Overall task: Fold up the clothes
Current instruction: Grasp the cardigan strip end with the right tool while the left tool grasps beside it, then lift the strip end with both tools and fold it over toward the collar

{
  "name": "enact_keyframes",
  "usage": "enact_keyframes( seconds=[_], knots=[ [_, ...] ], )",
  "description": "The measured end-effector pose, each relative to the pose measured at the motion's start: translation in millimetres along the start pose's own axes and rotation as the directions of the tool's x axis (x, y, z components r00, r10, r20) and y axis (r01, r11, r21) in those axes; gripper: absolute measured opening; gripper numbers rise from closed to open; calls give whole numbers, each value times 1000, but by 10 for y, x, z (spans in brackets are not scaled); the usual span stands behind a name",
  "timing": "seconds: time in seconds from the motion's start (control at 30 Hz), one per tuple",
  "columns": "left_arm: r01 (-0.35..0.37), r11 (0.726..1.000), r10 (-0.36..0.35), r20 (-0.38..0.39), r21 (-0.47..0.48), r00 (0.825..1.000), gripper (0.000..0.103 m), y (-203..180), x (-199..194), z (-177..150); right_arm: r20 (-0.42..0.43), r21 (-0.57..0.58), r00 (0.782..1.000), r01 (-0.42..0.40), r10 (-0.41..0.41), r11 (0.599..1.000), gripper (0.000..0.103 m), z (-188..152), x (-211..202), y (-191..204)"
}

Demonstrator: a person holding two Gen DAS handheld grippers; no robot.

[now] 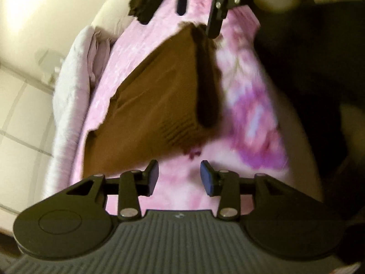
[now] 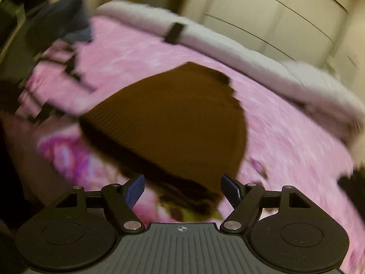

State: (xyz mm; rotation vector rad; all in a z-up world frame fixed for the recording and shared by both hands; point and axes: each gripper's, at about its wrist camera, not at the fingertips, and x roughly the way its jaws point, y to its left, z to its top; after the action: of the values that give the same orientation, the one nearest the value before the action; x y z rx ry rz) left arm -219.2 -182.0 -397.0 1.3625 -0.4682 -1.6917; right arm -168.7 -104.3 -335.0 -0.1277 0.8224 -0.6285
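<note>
A brown ribbed knit garment (image 1: 146, 105) lies folded on a pink patterned blanket (image 1: 239, 86); it also shows in the right wrist view (image 2: 173, 123). My left gripper (image 1: 179, 178) is open and empty, above the blanket just short of the garment's near edge. My right gripper (image 2: 182, 190) is open and empty, its blue pads on either side of the garment's near corner, above it. The right gripper also shows at the top of the left wrist view (image 1: 198, 16), beyond the garment's far end. Both views are motion-blurred.
A grey-white duvet edge (image 1: 68, 86) runs along the bed's side, also in the right wrist view (image 2: 251, 54). Dark clothes (image 2: 61, 20) lie at the bed's far left. White wardrobe doors (image 2: 285, 16) stand behind. Tiled floor (image 1: 20, 118) lies beside the bed.
</note>
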Motion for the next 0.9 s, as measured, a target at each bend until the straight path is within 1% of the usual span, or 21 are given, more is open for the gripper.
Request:
enact_keyframes(
  seconds=[0.1,0.2,0.3,0.33,0.37,0.4,0.47,0.5,0.6,0.67,0.73,0.77,0.8,0.83,0.87,0.9],
  knots=[
    [-50,996,48,23,77,999,40,-54,131,20,-22,-112,1000,-5,3,994,75,-22,150,143],
    [-69,986,60,65,151,996,47,-71,250,70,-44,-231,999,10,-21,973,75,-59,284,252],
    [-68,983,53,89,172,995,48,-34,372,142,-55,-306,998,26,-45,952,75,-115,381,288],
    [-52,987,38,90,155,995,44,4,403,164,-57,-317,997,27,-48,948,75,-136,404,286],
    [-23,993,12,88,119,996,36,65,423,183,-56,-324,997,26,-46,946,75,-150,413,287],
    [6,997,-13,88,83,996,19,126,442,202,-47,-338,998,25,-44,941,75,-154,415,301],
    [52,998,-47,108,-37,993,18,314,424,218,-29,-367,999,25,-39,930,75,-160,420,332],
    [65,995,-56,117,-76,991,18,385,411,219,-13,-390,999,26,-34,921,75,-154,437,359],
    [81,991,-67,130,-103,989,17,494,391,212,17,-455,999,34,-30,890,75,-139,551,375],
    [92,988,-75,138,-120,988,17,567,377,208,28,-500,999,38,-28,865,75,-147,632,312],
    [101,987,-82,143,-129,986,17,604,368,202,36,-544,996,86,-79,834,75,-175,701,238],
    [103,988,-86,140,-119,986,17,569,376,198,33,-576,991,124,-128,808,74,-217,754,208],
    [103,989,-88,138,-109,987,18,535,386,195,26,-601,987,142,-158,786,74,-259,799,165],
    [100,990,-86,135,-102,987,19,494,397,191,23,-610,987,141,-161,779,74,-295,823,117],
    [92,991,-78,132,-97,988,21,450,402,181,24,-612,987,138,-156,779,71,-313,835,83],
    [80,992,-67,130,-96,989,24,409,399,161,23,-617,988,133,-152,776,54,-331,850,55]
  ],
)
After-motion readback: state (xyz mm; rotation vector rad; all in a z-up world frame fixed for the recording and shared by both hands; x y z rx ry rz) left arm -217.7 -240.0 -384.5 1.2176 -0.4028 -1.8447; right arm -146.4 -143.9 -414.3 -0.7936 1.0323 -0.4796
